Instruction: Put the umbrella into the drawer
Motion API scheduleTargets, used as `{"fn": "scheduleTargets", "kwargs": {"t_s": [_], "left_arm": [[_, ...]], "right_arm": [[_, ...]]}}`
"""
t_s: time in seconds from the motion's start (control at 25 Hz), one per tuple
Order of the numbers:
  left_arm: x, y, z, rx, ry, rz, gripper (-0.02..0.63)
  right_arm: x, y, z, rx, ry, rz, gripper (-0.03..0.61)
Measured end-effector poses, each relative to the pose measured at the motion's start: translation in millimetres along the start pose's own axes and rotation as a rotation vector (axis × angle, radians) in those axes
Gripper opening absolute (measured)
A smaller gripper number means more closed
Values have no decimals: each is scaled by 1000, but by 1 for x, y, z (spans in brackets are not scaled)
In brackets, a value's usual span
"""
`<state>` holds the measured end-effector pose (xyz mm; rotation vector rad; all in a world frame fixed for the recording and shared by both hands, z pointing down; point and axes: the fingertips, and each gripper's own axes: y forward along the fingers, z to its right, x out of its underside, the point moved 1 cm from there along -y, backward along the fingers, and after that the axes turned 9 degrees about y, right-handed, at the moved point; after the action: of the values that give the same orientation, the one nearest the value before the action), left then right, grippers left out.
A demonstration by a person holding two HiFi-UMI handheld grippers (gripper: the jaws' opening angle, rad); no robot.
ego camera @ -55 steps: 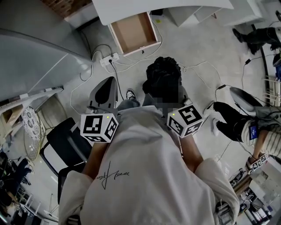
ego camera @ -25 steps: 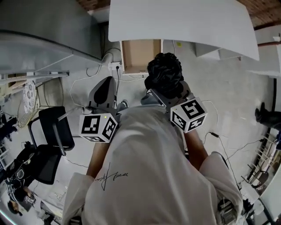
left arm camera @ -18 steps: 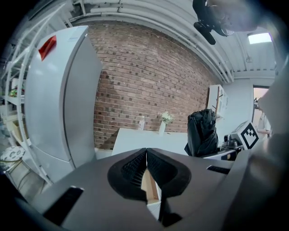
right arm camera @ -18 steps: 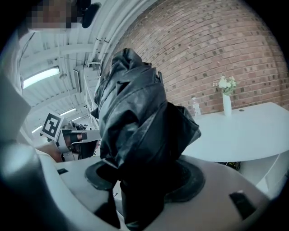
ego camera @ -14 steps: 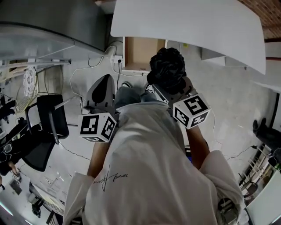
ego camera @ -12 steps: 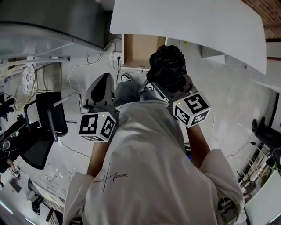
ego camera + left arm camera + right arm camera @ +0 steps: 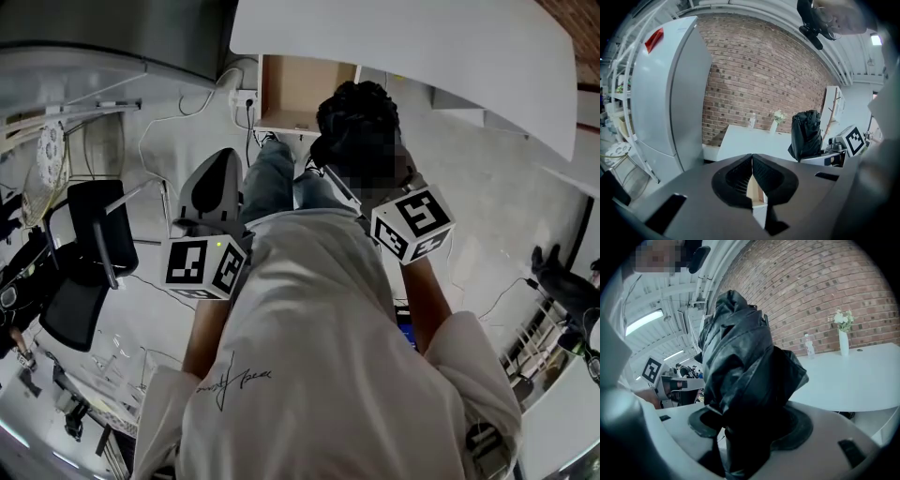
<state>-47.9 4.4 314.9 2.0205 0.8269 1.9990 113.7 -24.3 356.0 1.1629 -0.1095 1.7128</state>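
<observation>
Right tool [image 7: 746,430] is clamped on the lower part of the umbrella [image 7: 740,357]. The black bundle fills the gap between the jaws and stands up and out past them. Left tool [image 7: 752,182] has its jaws pressed together with nothing in them, and I hold it level at my left side. The umbrella is folded but not strapped tight: the canopy hangs in loose, crumpled folds that bulge wider above the grip than at it. My read is that it is light, soft on the outside, and stiff only along the shaft and ribs inside. The cloth looks smooth and could well slide under the pads. The place to hold it is low on the bundle, where the ribs gather round the shaft, and that is about where I have it now. A bite higher up would likely catch only cloth and let the core swing. It is carried in the air over the floor [image 7: 487,216], ahead of my chest and short of the target. Just beyond its top is the drawer [image 7: 302,86], pulled out from under the near edge of the bench [image 7: 403,42] toward that edge's left end. Its brown bottom looks bare from here. I would lay the umbrella in lengthwise, since loose folds may catch on the drawer's wall. Cables [image 7: 178,141] trail over the floor to the left of the drawer. A vase [image 7: 843,342] of flowers and a small bottle [image 7: 808,347] stand on the bench at its far edge. A brick wall [image 7: 820,291] rises behind them.
</observation>
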Motion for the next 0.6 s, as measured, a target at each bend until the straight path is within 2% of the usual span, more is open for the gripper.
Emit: {"fn": "scheduleTargets", "kwargs": {"t_s": [0.16,0.6], "left_arm": [[6,1,-8,-12,-6,-17,18],[22,18,-29,29,-27,-70,18]], "right_arm": [[2,11,3,-1,0,-21,288],[13,40,5,-9,16,-79,288]]}}
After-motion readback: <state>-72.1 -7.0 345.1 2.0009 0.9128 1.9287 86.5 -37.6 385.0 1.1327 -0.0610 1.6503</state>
